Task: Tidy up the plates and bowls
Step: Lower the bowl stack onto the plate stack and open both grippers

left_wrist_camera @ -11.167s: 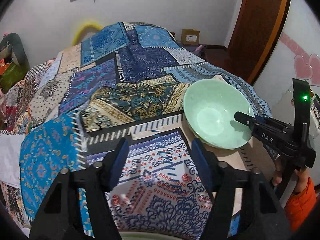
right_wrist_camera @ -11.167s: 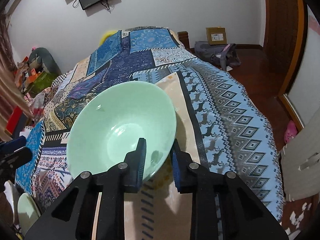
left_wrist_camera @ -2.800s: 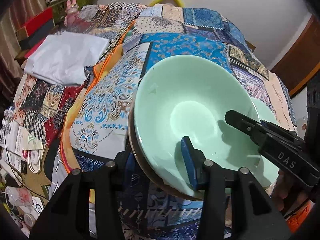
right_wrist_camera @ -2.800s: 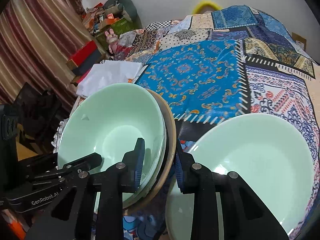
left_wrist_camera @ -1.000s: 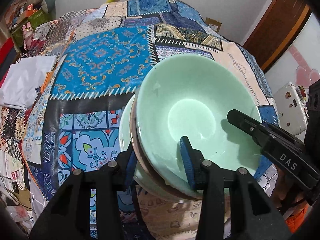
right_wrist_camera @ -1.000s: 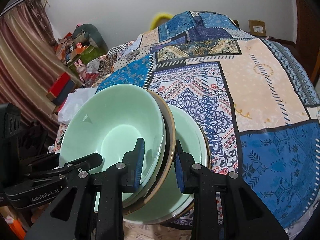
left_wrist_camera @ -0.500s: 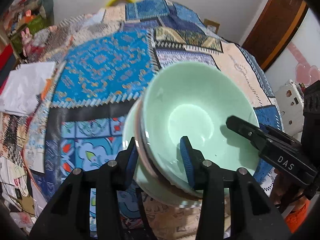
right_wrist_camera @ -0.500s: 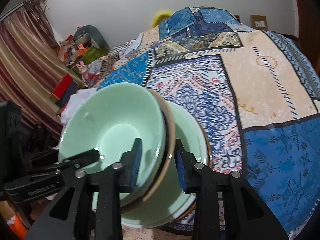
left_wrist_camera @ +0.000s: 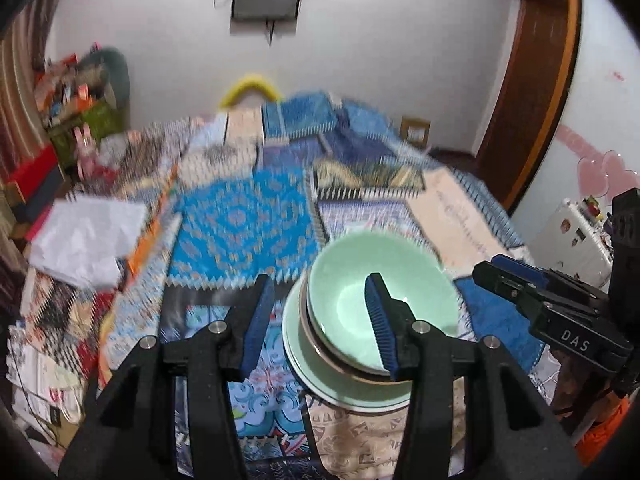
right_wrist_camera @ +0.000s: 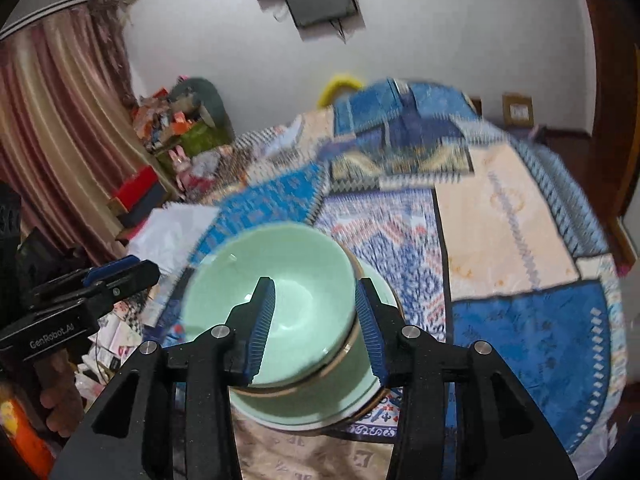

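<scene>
A pale green bowl (left_wrist_camera: 384, 300) sits on top of a stack of dishes on the patchwork cloth (left_wrist_camera: 240, 220). Under it lie a gold-rimmed dish and a wide green plate (left_wrist_camera: 344, 392). My left gripper (left_wrist_camera: 320, 320) is open, raised above the stack's left side and holding nothing. My right gripper (right_wrist_camera: 316, 324) is open too, above the stack, with the green bowl (right_wrist_camera: 272, 296) and the plate (right_wrist_camera: 304, 404) behind its fingers. Each gripper shows in the other view, the right one (left_wrist_camera: 548, 304) to the right of the stack and the left one (right_wrist_camera: 80, 292) to its left.
The patchwork cloth (right_wrist_camera: 500, 240) stretches far behind and to the right of the stack. White folded fabric (left_wrist_camera: 84, 236) lies at the left edge. Boxes and toys (right_wrist_camera: 172, 128) pile up against the wall and curtain. A wooden door frame (left_wrist_camera: 532, 80) stands at the right.
Both grippers have let go of the bowl stack and lifted away. The stack now rests on the wide green plate. The views are blurred from the motion.
</scene>
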